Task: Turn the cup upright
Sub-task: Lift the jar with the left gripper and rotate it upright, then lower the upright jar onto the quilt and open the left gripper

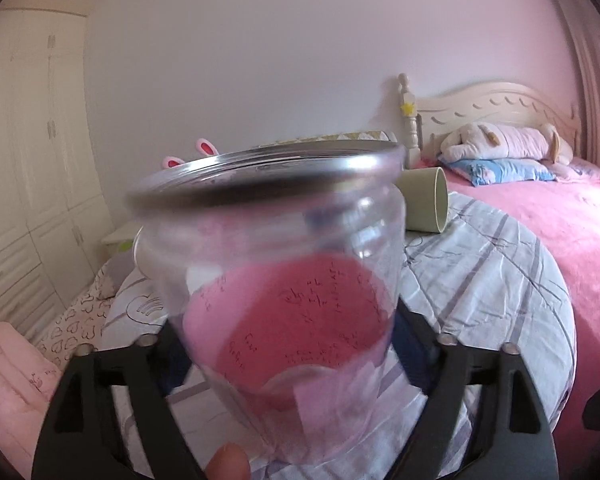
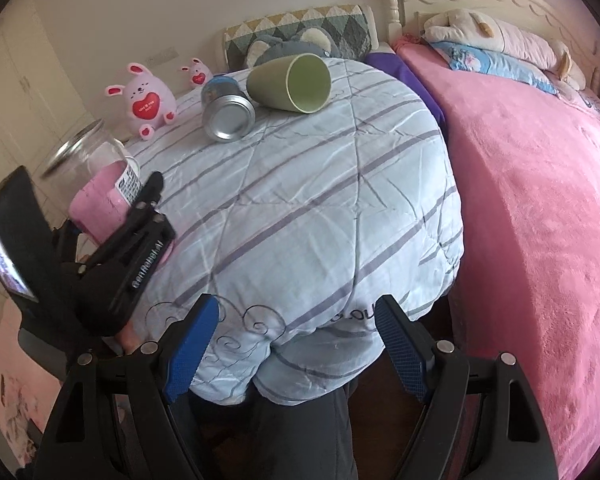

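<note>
Grip is already made on the clear plastic cup (image 1: 272, 280): your left gripper (image 1: 284, 344) has its fingers closed around the lower body, where the pink label wraps it, and you hold it lifted off the striped quilt (image 2: 300, 208) at the quilt's left edge. From the right wrist view the cup (image 2: 96, 176) leans, its metal-rimmed end pointing up and away from you, so I judge the flip to be partway through rather than done. I cannot tell from either view whether that rimmed end is open or capped. Your right gripper (image 2: 296, 352) hangs near the quilt's front edge with its blue pads (image 2: 192, 356) spread wide and nothing between them. Further back on the quilt a green cup (image 2: 290, 82) and a metal can (image 2: 228, 114) both lie on their sides, touching or nearly so. The next move calls for you to finish rolling your left wrist until the held cup stands straight, then lower it onto a flat patch of quilt. The padding is soft and creased, so set it down gently and release slowly, or it may tip.
</note>
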`<state>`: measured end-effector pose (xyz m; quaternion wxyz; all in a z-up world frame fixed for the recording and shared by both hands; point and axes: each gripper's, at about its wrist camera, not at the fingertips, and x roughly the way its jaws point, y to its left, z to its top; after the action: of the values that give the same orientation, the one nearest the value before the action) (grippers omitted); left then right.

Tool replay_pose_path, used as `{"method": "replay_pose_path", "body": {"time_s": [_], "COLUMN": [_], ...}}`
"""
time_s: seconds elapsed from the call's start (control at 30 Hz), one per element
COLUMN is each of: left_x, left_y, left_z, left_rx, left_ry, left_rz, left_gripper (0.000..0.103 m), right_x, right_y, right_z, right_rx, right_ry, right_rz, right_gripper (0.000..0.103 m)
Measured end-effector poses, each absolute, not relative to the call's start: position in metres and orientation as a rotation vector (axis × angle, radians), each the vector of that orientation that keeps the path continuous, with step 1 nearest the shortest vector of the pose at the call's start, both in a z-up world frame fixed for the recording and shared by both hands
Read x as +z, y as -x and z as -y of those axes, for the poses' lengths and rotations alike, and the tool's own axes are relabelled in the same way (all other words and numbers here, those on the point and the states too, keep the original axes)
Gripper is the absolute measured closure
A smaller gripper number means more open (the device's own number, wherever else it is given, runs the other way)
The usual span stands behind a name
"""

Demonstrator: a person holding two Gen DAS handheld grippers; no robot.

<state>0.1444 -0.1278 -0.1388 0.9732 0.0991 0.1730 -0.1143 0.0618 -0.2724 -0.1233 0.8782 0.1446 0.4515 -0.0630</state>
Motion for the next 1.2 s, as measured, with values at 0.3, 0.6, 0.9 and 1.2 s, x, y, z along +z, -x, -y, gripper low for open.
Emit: {"method": "replay_pose_path", "body": {"time_s": [0.3, 0.6, 0.9, 1.2], "left_x": [-0.126, -0.099, -0.044, -0.004], "left_y": [-0.138, -0.116, -0.069, -0.011], "left_z": [0.122, 0.117, 0.096, 0.053], "left_rx": [-0.253, -0.263, -0.259, -0.233], "left_ry": [-0.198, -0.206, -0.246, -0.251], "left_rz": [-0.352, -0.340, -0.409, -0.602], "left_gripper": [0.005, 0.000, 0.000, 0.000], "right_x": [-0.106, -0.085, -0.042, 0.003], "right_y": [-0.048, -0.026, 0.012, 0.059], "right_z": [0.257, 0.250, 0.235, 0.209], "right_rx": [-0.137, -0.142, -0.147, -0.118], "right_ry": [-0.281, -0.266, -0.219, -0.159], "right_rz": [-0.901, -0.846, -0.712, -0.548], "right_gripper": [0.021, 0.021, 0.021, 0.021]}}
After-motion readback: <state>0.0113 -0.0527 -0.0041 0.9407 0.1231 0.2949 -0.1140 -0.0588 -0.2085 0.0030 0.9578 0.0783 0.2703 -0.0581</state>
